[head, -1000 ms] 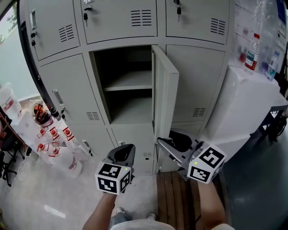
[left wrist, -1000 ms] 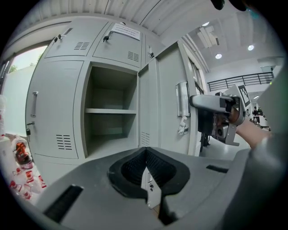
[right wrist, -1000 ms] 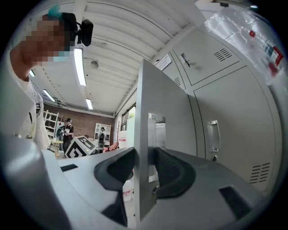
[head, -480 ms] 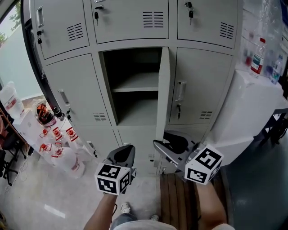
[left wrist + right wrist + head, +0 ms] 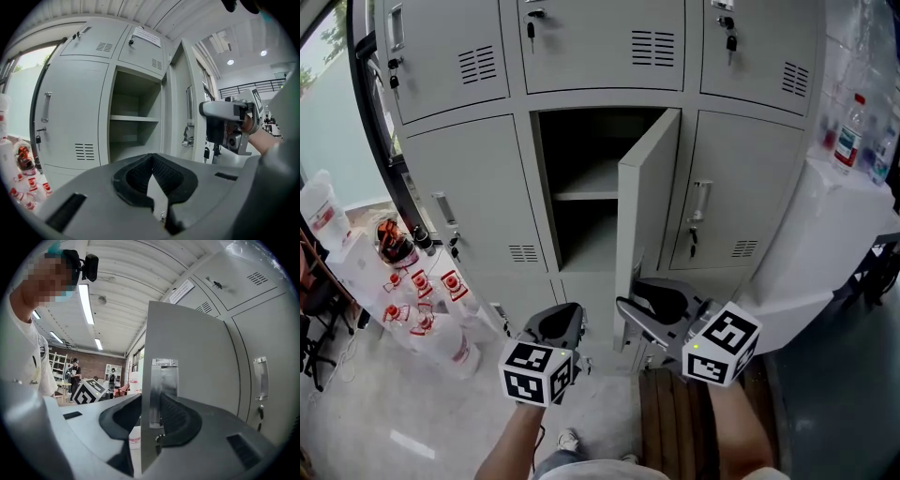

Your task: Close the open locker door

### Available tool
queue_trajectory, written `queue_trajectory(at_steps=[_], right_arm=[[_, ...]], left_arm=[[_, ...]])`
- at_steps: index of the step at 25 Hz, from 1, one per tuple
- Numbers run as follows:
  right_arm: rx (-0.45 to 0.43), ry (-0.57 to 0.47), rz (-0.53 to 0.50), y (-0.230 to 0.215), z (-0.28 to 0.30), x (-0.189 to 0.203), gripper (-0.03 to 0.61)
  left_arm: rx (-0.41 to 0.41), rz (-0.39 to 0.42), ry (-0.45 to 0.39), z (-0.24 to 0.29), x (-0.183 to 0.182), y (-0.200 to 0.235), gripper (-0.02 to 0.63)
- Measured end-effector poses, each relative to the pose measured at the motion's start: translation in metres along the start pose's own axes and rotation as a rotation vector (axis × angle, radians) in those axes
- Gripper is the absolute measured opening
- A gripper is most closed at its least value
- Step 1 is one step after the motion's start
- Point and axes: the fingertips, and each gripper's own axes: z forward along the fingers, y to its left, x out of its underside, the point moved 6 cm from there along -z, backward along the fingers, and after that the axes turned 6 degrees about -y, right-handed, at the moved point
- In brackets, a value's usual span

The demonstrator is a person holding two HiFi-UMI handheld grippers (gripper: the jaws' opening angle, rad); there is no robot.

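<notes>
The grey locker door (image 5: 647, 206) stands half open, hinged on the right of its dark compartment (image 5: 581, 197), which holds one bare shelf. My right gripper (image 5: 630, 298) is low at the door's free edge. In the right gripper view the door (image 5: 187, 348) and its metal handle (image 5: 161, 390) stand between the jaws of the right gripper (image 5: 150, 401). The jaws have just been closing, and a gap shows on the left side. My left gripper (image 5: 562, 317) hangs left of the door, shut and empty. In its own view the left gripper (image 5: 151, 157) faces the open compartment (image 5: 133, 122).
Plastic jugs with red labels (image 5: 422, 300) crowd the floor at the left. A white cabinet (image 5: 844, 234) with bottles (image 5: 848, 131) on it stands at the right. Wooden slats (image 5: 675, 422) lie underfoot. The neighbouring locker (image 5: 741, 187) has a handle and key.
The door has swung leftward from fully open, partly covering the compartment, with the right gripper staying at its lower edge. Both grippers have moved closer to the lockers.
</notes>
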Motion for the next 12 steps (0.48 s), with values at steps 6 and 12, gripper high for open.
queue_trajectory(at_steps=[6, 12], right_arm=[[0.01, 0.005, 0.009, 0.001, 0.029, 0.003, 0.114], [0.033, 0.009, 0.003, -0.001, 0.057, 0.006, 0.11]], left_arm=[[-0.003, -0.008, -0.002, -0.003, 0.0, 0.026, 0.006], [-0.016, -0.019, -0.003, -0.006, 0.002, 0.054, 0.006]])
